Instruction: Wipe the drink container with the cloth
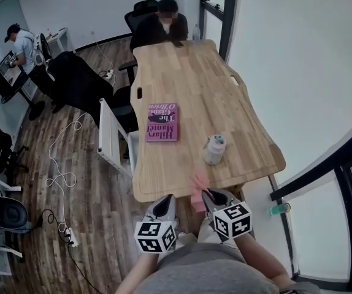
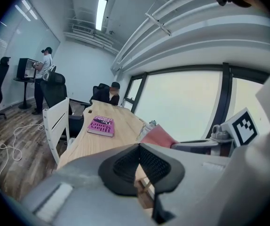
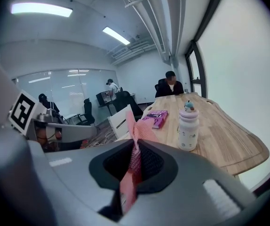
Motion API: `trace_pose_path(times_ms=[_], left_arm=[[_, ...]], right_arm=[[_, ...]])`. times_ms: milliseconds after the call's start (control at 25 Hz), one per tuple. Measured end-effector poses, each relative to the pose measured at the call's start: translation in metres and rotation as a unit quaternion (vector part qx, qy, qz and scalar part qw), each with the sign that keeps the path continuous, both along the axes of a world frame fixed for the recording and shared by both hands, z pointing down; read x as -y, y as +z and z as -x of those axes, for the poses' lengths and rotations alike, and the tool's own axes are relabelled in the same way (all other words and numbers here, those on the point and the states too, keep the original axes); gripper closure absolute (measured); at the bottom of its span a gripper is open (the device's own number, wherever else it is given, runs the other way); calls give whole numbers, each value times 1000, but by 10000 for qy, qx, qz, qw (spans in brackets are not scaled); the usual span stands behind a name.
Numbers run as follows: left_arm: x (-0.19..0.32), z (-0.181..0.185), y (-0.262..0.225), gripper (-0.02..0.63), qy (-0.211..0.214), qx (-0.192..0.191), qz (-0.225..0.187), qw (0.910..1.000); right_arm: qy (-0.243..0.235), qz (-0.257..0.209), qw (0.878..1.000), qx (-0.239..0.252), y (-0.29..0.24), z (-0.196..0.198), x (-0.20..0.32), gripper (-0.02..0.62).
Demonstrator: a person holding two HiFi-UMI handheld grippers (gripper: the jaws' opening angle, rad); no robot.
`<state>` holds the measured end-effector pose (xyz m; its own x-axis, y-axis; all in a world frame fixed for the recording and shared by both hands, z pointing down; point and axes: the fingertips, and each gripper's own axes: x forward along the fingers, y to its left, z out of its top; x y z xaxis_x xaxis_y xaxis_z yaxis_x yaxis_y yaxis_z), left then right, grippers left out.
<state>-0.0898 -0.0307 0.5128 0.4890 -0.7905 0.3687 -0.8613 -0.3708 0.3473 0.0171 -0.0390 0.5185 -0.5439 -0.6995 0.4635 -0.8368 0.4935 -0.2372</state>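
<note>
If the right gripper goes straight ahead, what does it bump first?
Probably the table, at its near edge. The bottle stands right of the line of the right gripper and its cloth; depth is unclear.

White drink container (image 3: 188, 128) stands upright; pink cloth (image 3: 134, 138) pinched by right gripper (image 3: 135, 162).

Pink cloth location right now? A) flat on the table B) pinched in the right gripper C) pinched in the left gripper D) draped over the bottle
B: the pink cloth is clamped between the jaws of the right gripper, apart from the drink bottle, which stands on the wooden table.
</note>
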Motion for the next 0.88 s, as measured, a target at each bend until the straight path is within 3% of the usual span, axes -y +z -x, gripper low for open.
trace_pose_path(times_ms=[880], left_arm=[[2, 23, 5, 603, -216, 62, 39, 9997]], right_arm=[[-247, -192, 9995, -104, -4, 18, -1, 580]])
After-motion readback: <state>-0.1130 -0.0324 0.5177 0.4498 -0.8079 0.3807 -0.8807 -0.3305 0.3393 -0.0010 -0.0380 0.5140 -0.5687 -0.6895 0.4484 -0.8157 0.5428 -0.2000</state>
